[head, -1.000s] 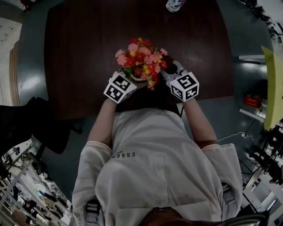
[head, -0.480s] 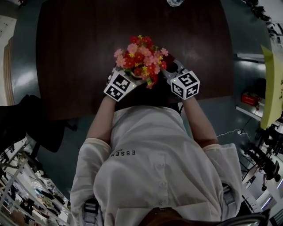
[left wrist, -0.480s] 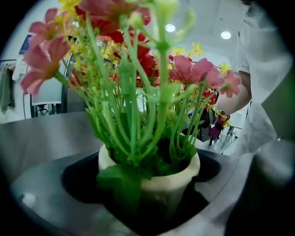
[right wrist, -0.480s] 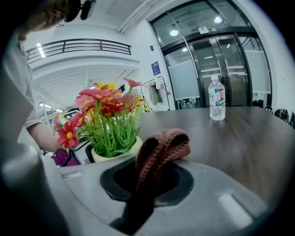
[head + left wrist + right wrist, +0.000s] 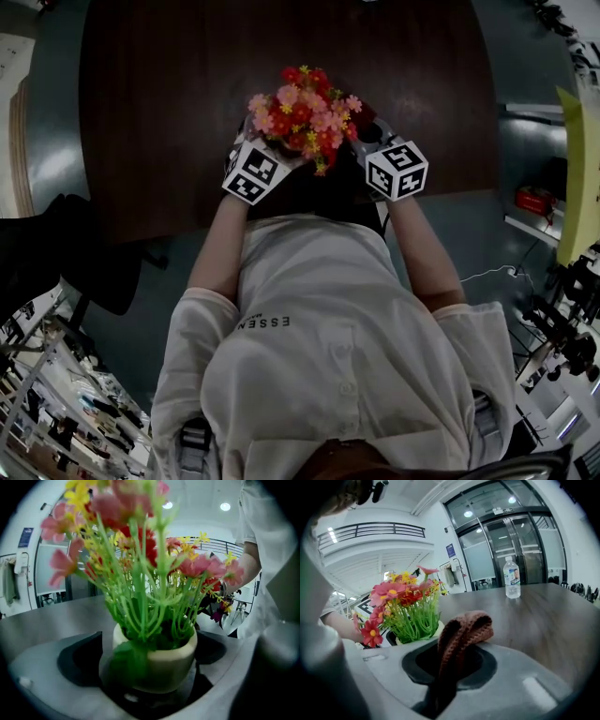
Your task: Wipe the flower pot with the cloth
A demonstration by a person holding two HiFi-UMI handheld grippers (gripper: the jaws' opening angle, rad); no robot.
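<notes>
A cream flower pot (image 5: 161, 660) full of red, pink and yellow flowers (image 5: 305, 111) sits between the jaws of my left gripper (image 5: 150, 688), which is shut on the pot's sides. In the head view the blooms hide the pot, and the left marker cube (image 5: 254, 174) lies at their lower left. My right gripper (image 5: 446, 679) is shut on a brown knitted cloth (image 5: 464, 632), whose folded end sticks up past the jaws. The cloth is just right of the flowers (image 5: 405, 604), apart from the pot. The right marker cube (image 5: 397, 170) is beside the bouquet.
The dark wooden table (image 5: 159, 103) stretches away from me, with its near edge just under my hands. A water bottle (image 5: 512, 578) stands far across it. A black chair (image 5: 66, 262) is at my left, with shelving (image 5: 539, 202) at my right.
Both grippers and the flower pot have shifted a little farther out over the table. The bottle at the top edge of the head view has slipped out of frame.
</notes>
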